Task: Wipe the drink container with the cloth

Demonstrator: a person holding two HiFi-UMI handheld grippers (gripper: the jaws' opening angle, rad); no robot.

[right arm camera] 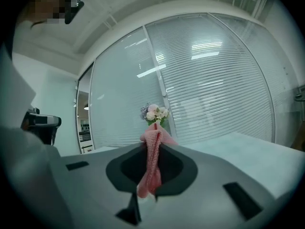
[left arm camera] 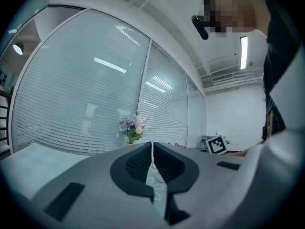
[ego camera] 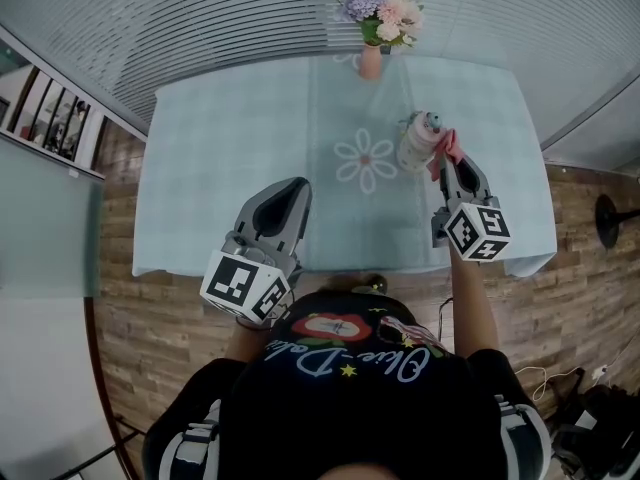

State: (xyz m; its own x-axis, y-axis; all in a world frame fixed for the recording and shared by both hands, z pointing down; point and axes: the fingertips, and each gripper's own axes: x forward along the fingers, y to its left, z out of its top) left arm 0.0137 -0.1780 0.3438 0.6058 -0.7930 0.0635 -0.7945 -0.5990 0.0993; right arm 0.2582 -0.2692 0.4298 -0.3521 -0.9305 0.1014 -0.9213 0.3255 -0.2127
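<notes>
A clear drink container (ego camera: 417, 142) with a pale lid stands on the light blue tablecloth (ego camera: 240, 158), right of a printed flower. A pink cloth (ego camera: 446, 152) is pinched in my right gripper (ego camera: 452, 161), which is shut on it and holds it against the container's right side. In the right gripper view the pink cloth (right arm camera: 151, 162) hangs between the closed jaws; the container is not seen there. My left gripper (ego camera: 297, 190) hovers over the table's near left part, jaws shut with nothing in them (left arm camera: 152, 149).
A pink vase of flowers (ego camera: 378, 16) stands at the table's far edge, behind the container. The vase of flowers (left arm camera: 131, 129) shows in both gripper views. Glass walls with blinds surround the table; wooden floor lies near its front edge.
</notes>
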